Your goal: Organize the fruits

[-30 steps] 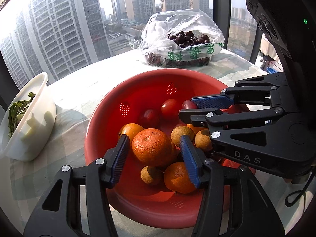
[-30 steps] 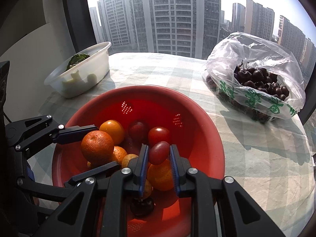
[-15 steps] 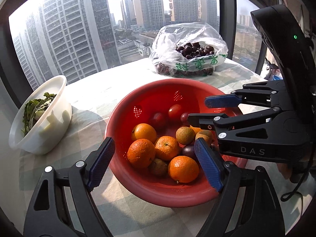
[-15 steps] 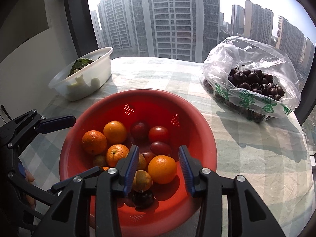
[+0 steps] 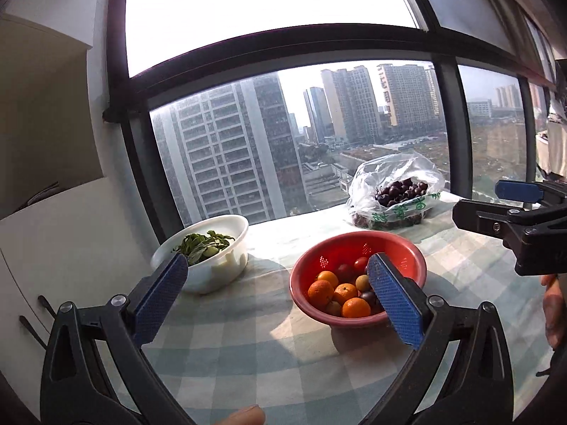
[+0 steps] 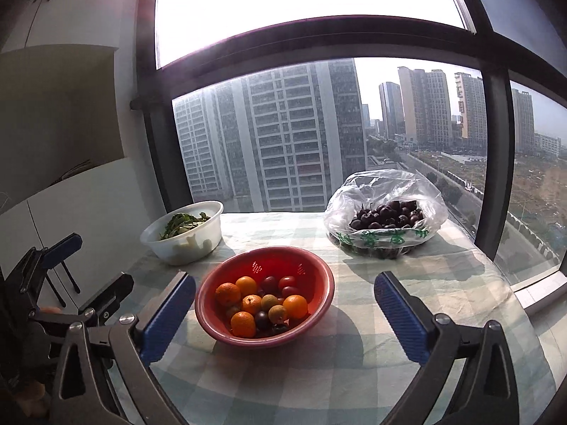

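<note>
A red colander (image 5: 354, 237) (image 6: 269, 249) stands on the checked tablecloth. It holds several oranges (image 5: 320, 290) (image 6: 244, 322), red tomatoes (image 6: 287, 281), dark plums (image 6: 262, 318) and small tan fruits (image 6: 269, 301). My left gripper (image 5: 276, 262) hovers back from the colander, above the cloth. Its jaws are opening wide, with nothing between them. My right gripper (image 6: 283, 278) is likewise drawn back, its jaws opening and empty. Each gripper shows in the other's view: the right gripper (image 5: 489, 202) at the right edge, the left gripper (image 6: 97, 262) at the left.
A white bowl (image 5: 212, 248) (image 6: 184, 237) of green leaves sits to the left of the colander. A clear plastic bag of dark cherries (image 5: 400, 191) (image 6: 386, 216) lies at the back right by the window. The table's right edge (image 6: 510, 283) runs along the window frame.
Both grippers have pulled back and up from the colander and opened wide. The left let go of an orange, the right of a red fruit; both fruits lie in the colander.
</note>
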Demonstrator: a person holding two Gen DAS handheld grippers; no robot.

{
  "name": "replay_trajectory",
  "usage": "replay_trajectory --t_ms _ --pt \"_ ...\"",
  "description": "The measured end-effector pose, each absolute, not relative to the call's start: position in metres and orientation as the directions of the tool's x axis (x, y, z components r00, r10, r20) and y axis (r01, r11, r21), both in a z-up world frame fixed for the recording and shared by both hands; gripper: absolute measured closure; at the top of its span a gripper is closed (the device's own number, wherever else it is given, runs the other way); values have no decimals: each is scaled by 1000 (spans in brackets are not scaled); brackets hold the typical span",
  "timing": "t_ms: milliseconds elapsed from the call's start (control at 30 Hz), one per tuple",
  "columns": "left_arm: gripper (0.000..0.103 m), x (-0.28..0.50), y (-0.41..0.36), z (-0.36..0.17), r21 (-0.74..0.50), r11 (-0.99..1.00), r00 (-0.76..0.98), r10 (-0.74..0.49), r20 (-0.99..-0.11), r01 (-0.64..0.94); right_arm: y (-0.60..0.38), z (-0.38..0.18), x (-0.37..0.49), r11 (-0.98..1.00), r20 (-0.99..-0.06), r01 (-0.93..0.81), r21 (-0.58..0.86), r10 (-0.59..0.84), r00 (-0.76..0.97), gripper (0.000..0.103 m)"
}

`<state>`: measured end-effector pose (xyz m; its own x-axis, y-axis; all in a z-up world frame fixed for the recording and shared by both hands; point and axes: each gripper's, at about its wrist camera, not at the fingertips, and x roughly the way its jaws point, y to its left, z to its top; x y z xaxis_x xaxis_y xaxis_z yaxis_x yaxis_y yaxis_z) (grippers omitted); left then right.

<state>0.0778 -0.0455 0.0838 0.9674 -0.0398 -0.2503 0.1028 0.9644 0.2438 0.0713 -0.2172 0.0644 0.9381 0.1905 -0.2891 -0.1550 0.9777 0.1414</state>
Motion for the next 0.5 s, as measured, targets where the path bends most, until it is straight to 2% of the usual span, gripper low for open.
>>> replay_trajectory --t_ms 100,233,500 --pt "0 54 -43 88 178 973 956 -96 -279 150 -214 71 42 981 -258 -142 131 172 951 0" --pt "0 28 -42 88 149 976 943 -102 -318 156 -215 74 10 986 -234 -115 122 141 962 0" --pt "0 -14 -61 71 138 977 898 -86 -431 160 -216 58 -26 986 -296 -89 140 127 947 0"
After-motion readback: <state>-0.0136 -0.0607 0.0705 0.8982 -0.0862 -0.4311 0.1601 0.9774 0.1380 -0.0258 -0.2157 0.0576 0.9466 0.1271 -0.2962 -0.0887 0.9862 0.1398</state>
